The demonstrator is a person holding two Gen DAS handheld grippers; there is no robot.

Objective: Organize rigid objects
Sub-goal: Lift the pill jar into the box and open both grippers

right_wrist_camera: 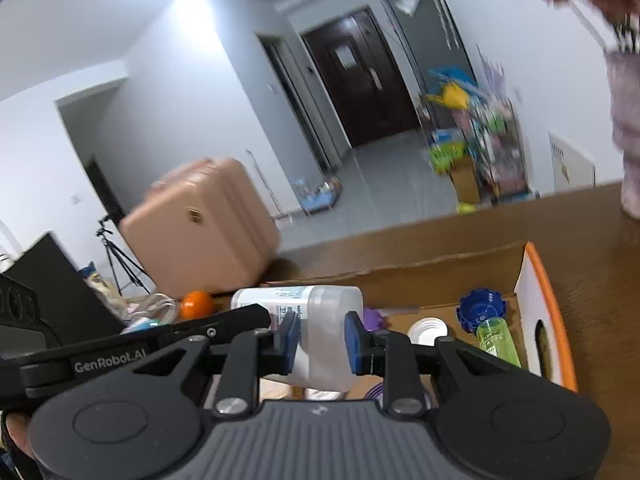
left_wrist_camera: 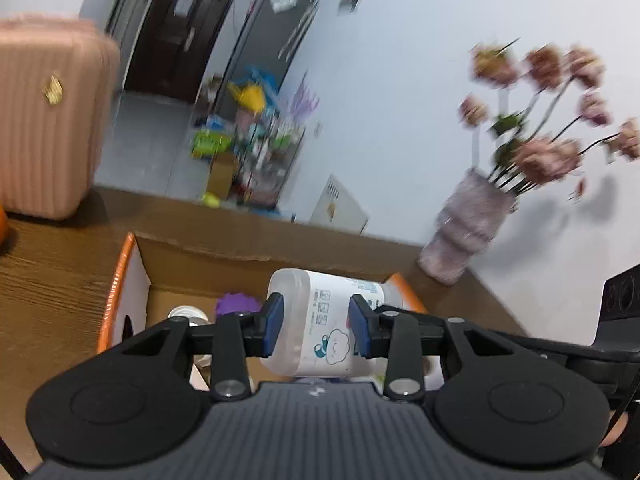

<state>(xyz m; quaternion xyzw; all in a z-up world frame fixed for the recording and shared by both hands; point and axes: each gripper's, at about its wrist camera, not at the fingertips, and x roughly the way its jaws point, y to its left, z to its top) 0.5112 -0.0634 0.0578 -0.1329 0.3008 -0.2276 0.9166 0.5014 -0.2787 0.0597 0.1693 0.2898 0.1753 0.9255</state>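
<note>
A white translucent plastic bottle [left_wrist_camera: 320, 312] with a cloud print lies sideways in the air above an open cardboard box [left_wrist_camera: 116, 280]. My left gripper [left_wrist_camera: 316, 324] is shut on the bottle's body, its blue pads pressing both sides. In the right wrist view my right gripper [right_wrist_camera: 322, 340] is shut on the other end of the same bottle [right_wrist_camera: 320, 308], and a black finger [right_wrist_camera: 240, 316] of the left gripper reaches in from the left. Inside the box [right_wrist_camera: 548, 292] lie a blue cap [right_wrist_camera: 480, 308], a green bottle [right_wrist_camera: 498, 340] and a white cap [right_wrist_camera: 428, 330].
The box stands on a brown wooden table [left_wrist_camera: 52, 280]. A pink suitcase [left_wrist_camera: 44, 120] stands at the table's far left, with an orange ball [right_wrist_camera: 196, 304] near it. At the far right a vase of pink flowers [left_wrist_camera: 468, 228] stands by the wall. A tripod [right_wrist_camera: 116, 256] is behind.
</note>
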